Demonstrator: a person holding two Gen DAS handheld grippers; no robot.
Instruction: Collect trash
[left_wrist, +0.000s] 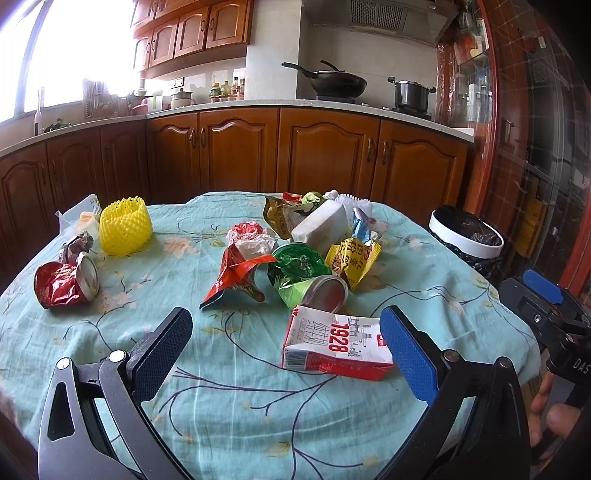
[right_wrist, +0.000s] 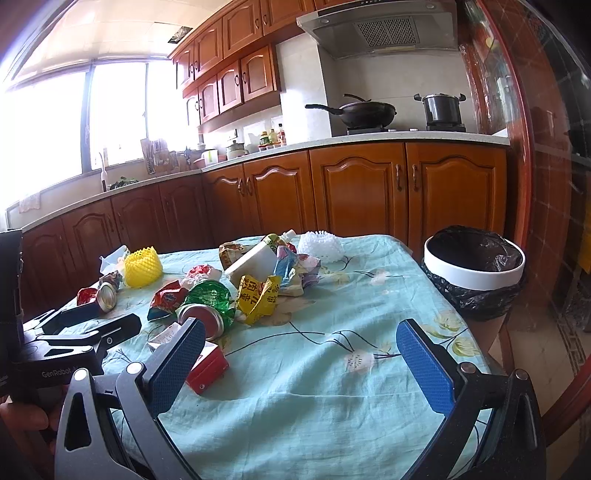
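Left gripper (left_wrist: 286, 345): jaws spread wide, holding nothing, blue pads facing each other, poised level and low. Right gripper (right_wrist: 301, 360): likewise wide apart and unloaded, positioned just beside the left. The person's right hand (left_wrist: 546, 417) is partly visible gripping the handle below its tool.

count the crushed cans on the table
2. A red can lies near the table's left edge beside the yellow foam net; a green can lies mid-table behind the milk carton. The wrapper pile may hide more.
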